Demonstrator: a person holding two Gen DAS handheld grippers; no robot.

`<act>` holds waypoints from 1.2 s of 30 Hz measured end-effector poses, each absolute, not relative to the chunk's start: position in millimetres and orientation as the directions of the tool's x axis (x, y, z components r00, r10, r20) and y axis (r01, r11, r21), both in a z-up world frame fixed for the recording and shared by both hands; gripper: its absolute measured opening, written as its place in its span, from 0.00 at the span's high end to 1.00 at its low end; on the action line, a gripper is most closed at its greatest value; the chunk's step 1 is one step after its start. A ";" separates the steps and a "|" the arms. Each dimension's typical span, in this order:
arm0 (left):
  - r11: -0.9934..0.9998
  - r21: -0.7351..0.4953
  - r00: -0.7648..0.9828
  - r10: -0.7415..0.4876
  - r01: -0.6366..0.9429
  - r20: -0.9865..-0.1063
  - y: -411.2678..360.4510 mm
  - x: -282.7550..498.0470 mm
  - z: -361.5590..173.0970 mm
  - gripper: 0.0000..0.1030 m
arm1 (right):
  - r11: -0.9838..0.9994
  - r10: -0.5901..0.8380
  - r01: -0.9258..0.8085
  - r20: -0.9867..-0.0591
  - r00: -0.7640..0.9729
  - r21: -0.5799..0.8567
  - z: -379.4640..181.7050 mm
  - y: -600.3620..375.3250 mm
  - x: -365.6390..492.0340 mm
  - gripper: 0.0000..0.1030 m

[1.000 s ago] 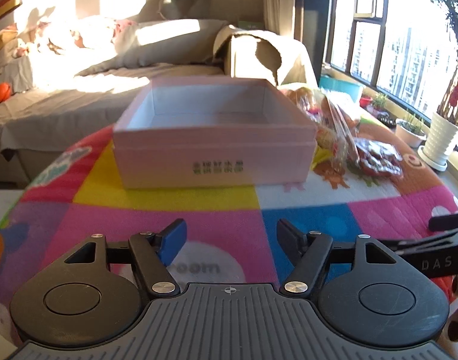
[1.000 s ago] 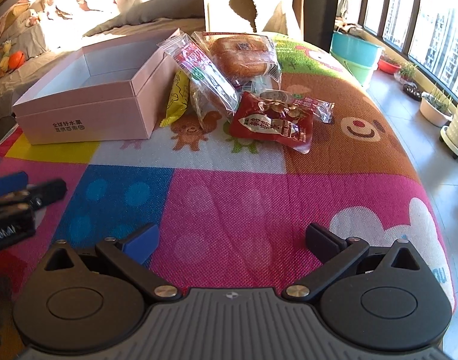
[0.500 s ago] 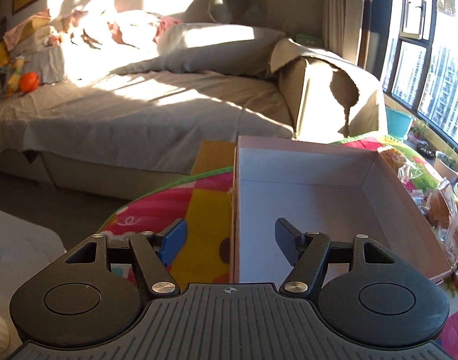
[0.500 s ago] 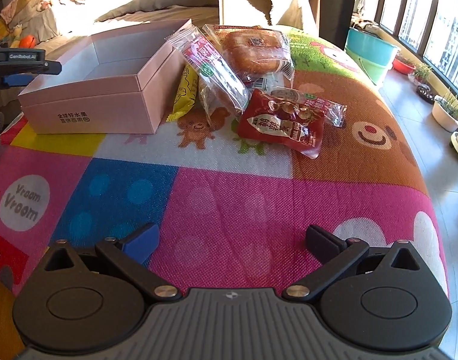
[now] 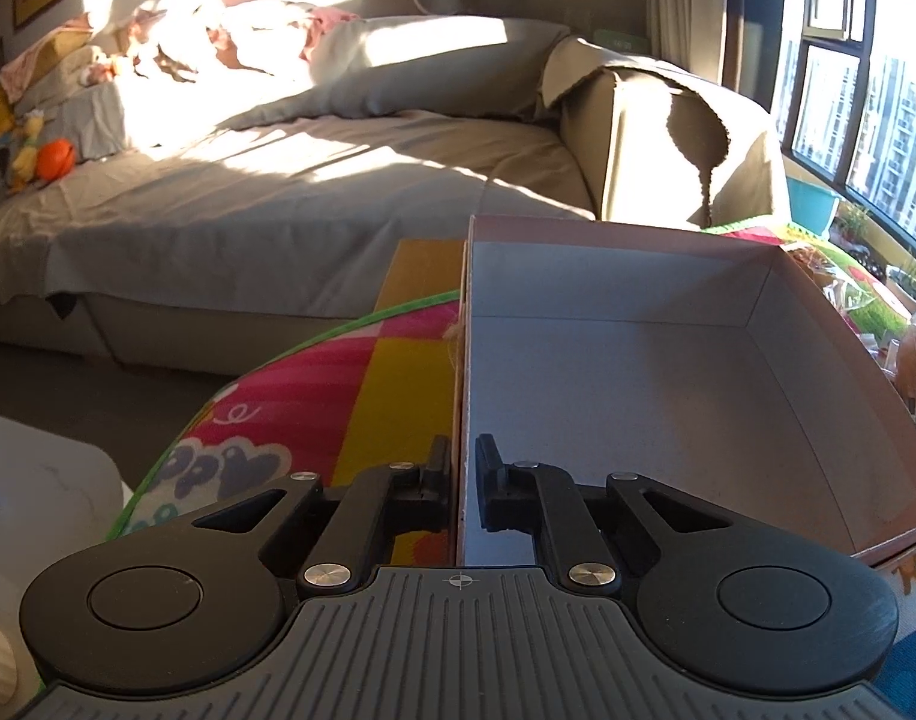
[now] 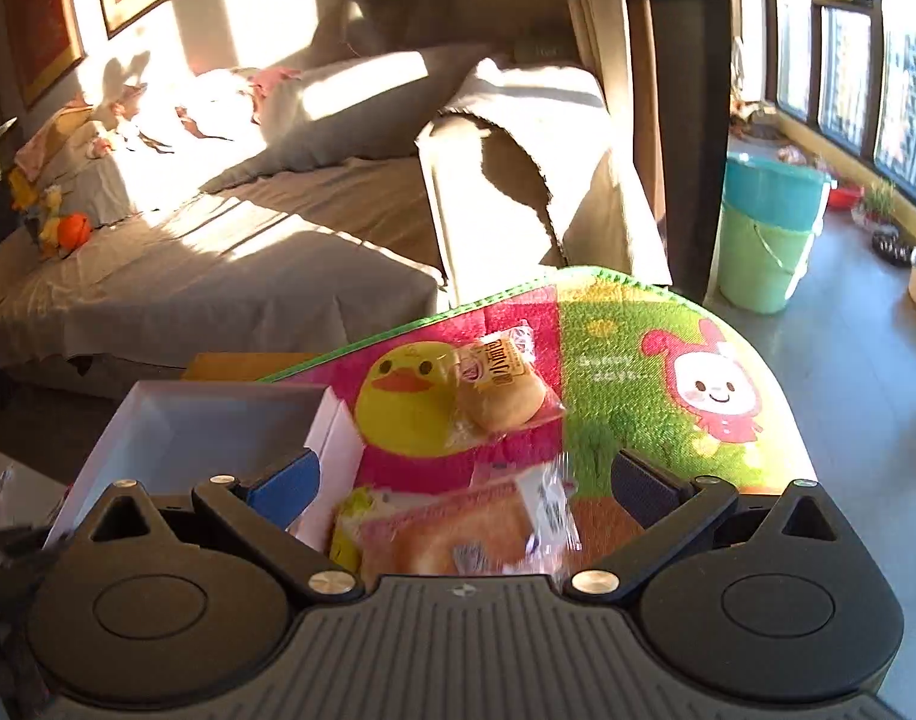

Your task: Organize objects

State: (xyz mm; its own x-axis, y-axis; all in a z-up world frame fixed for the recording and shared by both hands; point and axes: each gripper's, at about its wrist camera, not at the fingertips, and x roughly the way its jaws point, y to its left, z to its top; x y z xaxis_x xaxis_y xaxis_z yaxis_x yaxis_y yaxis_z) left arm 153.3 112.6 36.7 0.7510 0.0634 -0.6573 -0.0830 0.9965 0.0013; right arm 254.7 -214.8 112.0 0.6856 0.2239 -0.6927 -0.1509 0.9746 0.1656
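Observation:
An open pink cardboard box [image 5: 667, 372] with a white inside sits on the colourful play mat [image 5: 314, 384]. My left gripper [image 5: 462, 468] is shut on the box's left wall, one finger outside and one inside. In the right wrist view the box [image 6: 206, 426] lies at the lower left. My right gripper [image 6: 463, 486] stands open above a wrapped bread packet [image 6: 458, 528], which lies between its fingers but untouched. A round bun in clear wrap [image 6: 502, 387] rests further off on the mat's yellow duck picture.
A sofa bed [image 5: 278, 180] under grey sheets lies beyond the mat, with an orange toy [image 5: 56, 159] on it. Stacked blue and green buckets [image 6: 769, 234] stand on the floor by the window. More snack packets [image 5: 913, 348] lie right of the box.
My left gripper closed onto the box's left wall. My right gripper moved forward over the mat, from far back to just above the bread packet beside the box.

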 end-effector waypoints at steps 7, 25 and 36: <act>0.997 -0.029 0.749 0.038 -0.076 -0.661 116.4 149.5 37.2 0.90 | 0.986 0.142 0.000 -0.835 0.532 0.168 46.3 -188.6 383.4 0.09; 0.992 -0.077 0.761 0.024 -0.097 -0.648 119.8 145.8 35.8 0.90 | 0.945 0.291 -0.291 -0.780 0.554 0.146 106.8 -212.8 179.6 0.42; 0.993 -0.086 0.768 0.006 -0.080 -0.641 122.1 140.2 38.2 0.90 | 0.964 0.098 -0.262 -0.842 0.530 -0.053 48.4 -224.3 49.9 0.38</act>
